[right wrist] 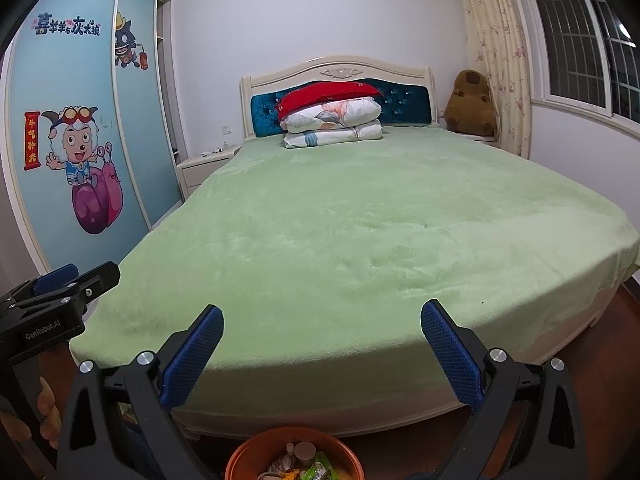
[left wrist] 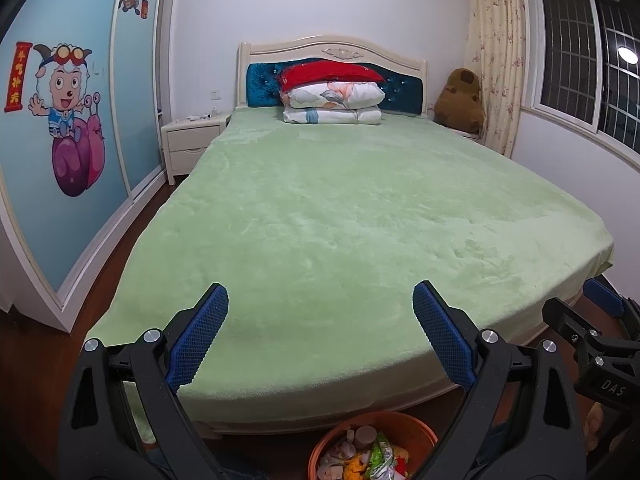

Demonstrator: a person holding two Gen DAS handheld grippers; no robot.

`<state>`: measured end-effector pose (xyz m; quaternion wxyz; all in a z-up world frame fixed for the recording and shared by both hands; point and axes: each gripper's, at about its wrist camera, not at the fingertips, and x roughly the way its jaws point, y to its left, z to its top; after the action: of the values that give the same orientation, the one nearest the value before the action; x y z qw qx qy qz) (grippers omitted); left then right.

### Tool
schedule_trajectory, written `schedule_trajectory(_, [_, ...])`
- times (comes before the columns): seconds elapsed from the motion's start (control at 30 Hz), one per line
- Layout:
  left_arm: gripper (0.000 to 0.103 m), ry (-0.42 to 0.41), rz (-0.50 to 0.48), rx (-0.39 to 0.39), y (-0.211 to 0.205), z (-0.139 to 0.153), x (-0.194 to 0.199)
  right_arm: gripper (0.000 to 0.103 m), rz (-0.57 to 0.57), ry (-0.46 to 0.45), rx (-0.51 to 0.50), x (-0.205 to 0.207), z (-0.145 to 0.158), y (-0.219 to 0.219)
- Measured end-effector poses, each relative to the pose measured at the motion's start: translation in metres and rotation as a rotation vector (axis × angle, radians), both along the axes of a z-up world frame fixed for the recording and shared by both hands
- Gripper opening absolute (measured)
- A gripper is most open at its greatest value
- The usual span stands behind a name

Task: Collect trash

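The left gripper (left wrist: 320, 308) and right gripper (right wrist: 322, 324) are both wide open, holding nothing. Below them, an orange bin (left wrist: 416, 428) holds the trash (left wrist: 372, 458) (wrappers, bits). Only the right view shows a hand (right wrist: 44, 412).

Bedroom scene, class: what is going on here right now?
A person holds two grippers at the foot of the bed. The left hand-held gripper and right hand-held gripper are both open and empty. An orange bin on the floor below holds mixed trash. No litter shows on the green blanket.
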<state>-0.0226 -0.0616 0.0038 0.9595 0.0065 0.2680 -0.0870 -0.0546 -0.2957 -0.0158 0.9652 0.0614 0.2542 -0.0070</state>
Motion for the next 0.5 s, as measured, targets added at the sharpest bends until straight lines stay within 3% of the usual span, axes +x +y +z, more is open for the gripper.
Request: schedule_trajectory(0.5, [0.091,0.003,-0.004,0.017,-0.003,-0.0029,0.0011,0.097,-0.001,0.007,0.002,0.0,-0.0021,0.0007])
